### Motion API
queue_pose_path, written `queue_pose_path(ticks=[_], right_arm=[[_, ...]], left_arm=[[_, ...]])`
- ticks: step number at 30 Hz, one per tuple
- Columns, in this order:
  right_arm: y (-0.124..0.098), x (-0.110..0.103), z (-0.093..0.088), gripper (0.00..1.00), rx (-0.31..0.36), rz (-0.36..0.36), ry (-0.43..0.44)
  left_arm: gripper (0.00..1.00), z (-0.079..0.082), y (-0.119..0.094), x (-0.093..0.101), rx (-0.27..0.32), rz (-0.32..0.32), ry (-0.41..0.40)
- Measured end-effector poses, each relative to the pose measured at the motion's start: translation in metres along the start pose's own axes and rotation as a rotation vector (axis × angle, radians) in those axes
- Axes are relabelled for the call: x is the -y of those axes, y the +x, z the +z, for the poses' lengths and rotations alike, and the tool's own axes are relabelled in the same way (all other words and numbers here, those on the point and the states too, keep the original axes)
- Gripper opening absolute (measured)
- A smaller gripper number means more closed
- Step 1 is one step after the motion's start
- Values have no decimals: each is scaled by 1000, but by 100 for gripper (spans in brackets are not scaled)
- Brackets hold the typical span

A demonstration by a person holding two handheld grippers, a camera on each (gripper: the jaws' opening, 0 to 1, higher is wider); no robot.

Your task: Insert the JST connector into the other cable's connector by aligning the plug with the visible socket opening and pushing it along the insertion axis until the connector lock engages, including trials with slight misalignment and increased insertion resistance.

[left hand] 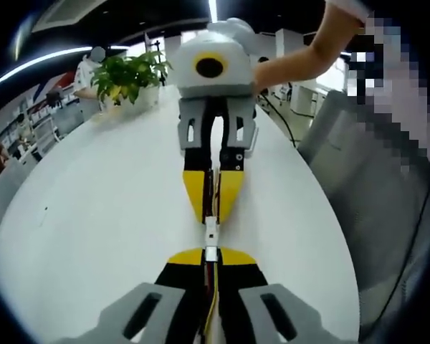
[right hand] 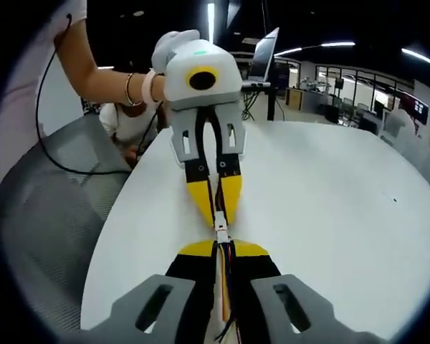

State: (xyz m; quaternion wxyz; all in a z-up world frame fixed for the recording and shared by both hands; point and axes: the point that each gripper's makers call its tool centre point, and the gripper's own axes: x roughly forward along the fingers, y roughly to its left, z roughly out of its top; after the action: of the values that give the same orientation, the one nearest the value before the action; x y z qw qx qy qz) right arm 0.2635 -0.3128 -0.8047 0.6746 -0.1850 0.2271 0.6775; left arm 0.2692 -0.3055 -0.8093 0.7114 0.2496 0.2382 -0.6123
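You hold both grippers nose to nose over the white table [left hand: 93,215], tips nearly meeting. In the left gripper view your left gripper [left hand: 211,256] rises from the bottom, yellow tips pinched narrow on its cable [left hand: 212,301], red, black and yellow wires running back between the jaws. Its white connector [left hand: 211,252] sticks out just past the tips. Straight ahead, the right gripper [left hand: 212,208] points back at you, jaws also pinched narrow on its own cable, with the plug [left hand: 211,231] poking from its tips. Plug and connector sit in line and touching end to end; you cannot tell from here whether the lock is engaged. In the right gripper view the same meeting shows reversed: your right gripper [right hand: 223,249] comes up from the bottom, closed on its wires [right hand: 228,287], the left gripper [right hand: 216,209] facing it, and the white joined connector pair [right hand: 221,228] in the gap between the two sets of yellow tips. Everything is lifted off the table, not resting on it. Your forearm [left hand: 301,54] reaches in behind the right gripper; a braceleted wrist [right hand: 132,87] shows behind the left one. A potted plant [left hand: 129,75] stands far beyond the left gripper, a grey chair [right hand: 50,193] beside the table edge, a laptop [right hand: 261,54] far behind.
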Motion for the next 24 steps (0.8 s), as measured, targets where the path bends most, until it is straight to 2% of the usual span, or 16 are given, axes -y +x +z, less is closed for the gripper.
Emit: queue_pose_path(ticks=[3,9,14,24], right_arm=[[0,1,0,3,0,-3,22],[-1,1,-1,3,-7,-6,15],[-1,2,2,3,3,-9,19],[-1,3,-4,3,-19,-17,19]], left_arm=[[0,0,1,-1,-3,5,3],[0,2,2,-1,-2,-5,-4],[0,-2,5,2,-25,-15,0],[0,3,5,-2,-4,-8,-14]])
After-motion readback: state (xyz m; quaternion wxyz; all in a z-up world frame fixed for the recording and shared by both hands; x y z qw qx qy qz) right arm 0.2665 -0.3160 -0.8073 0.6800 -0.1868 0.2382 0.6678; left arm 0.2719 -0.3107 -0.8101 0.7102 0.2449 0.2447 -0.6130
